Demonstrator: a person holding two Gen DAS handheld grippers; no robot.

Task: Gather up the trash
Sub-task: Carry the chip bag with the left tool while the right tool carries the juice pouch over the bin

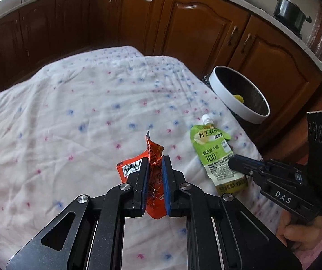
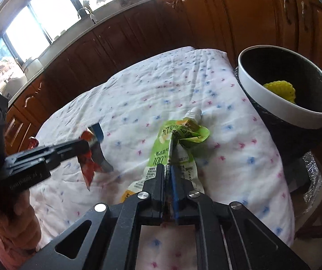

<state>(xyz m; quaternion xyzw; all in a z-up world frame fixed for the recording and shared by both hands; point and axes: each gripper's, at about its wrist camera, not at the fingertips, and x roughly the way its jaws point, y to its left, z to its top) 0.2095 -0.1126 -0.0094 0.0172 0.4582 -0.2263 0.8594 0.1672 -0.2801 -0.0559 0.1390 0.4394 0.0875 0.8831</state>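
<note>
Orange wrapper (image 1: 154, 168) clamped in left gripper (image 1: 155, 159); green pouch (image 2: 176, 148) in right gripper (image 2: 166, 168).

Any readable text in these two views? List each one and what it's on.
"DAS": on the body of the right hand-held gripper.
"100%": on the green pouch, below "为了安"; the rest of that line is cut off.
Barcode on the orange wrapper held in the left hand-held gripper; digits too small.
Fine print on pouch and wrapper: blurred, unreadable.
Embossed text on the left gripper's side, right wrist view: illegible.
</note>
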